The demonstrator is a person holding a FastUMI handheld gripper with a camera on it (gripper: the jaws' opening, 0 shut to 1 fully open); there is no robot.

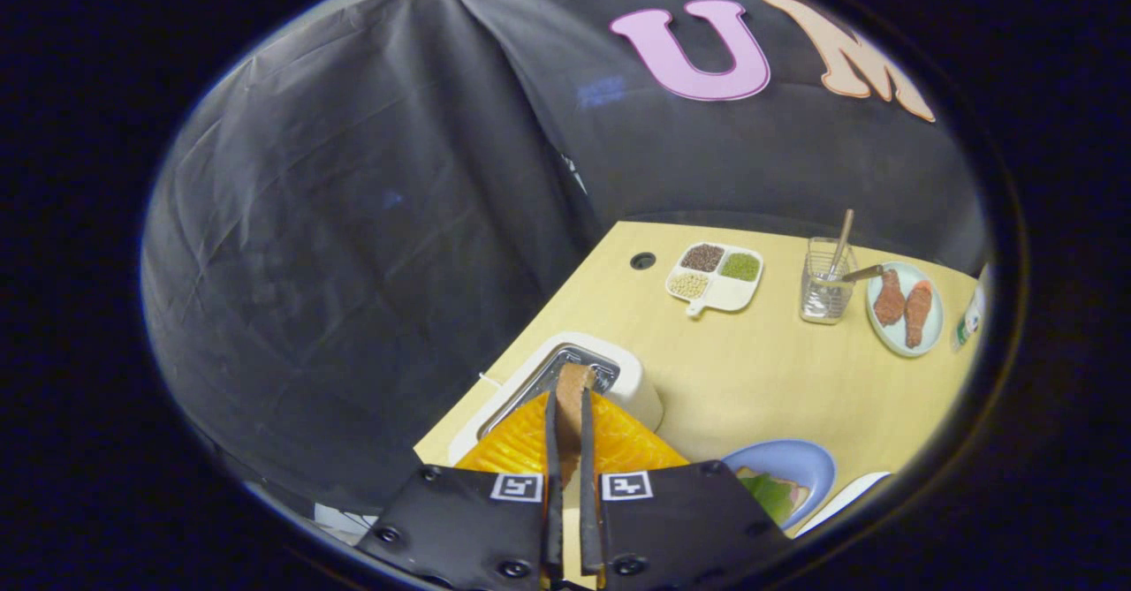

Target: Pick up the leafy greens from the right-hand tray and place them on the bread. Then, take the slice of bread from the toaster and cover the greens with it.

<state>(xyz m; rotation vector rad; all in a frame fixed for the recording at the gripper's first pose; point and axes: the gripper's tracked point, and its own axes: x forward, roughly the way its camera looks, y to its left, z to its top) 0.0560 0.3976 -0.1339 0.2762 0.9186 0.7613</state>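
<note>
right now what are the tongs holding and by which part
The tongs are shut on the slice of bread, gripping its flat faces edge-on, above the toaster.

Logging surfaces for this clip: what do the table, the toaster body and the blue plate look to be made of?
Table: pale wood-look top, likely laminate, smooth and matte with faint grain. Toaster: glossy cream shell, probably plastic, around a shiny metal slot. Blue plate: smooth uniform colour with soft sheen, plastic or glazed ceramic; the look leaves it open. The gripper fingers are closed on the bread slice above the toaster.
</note>
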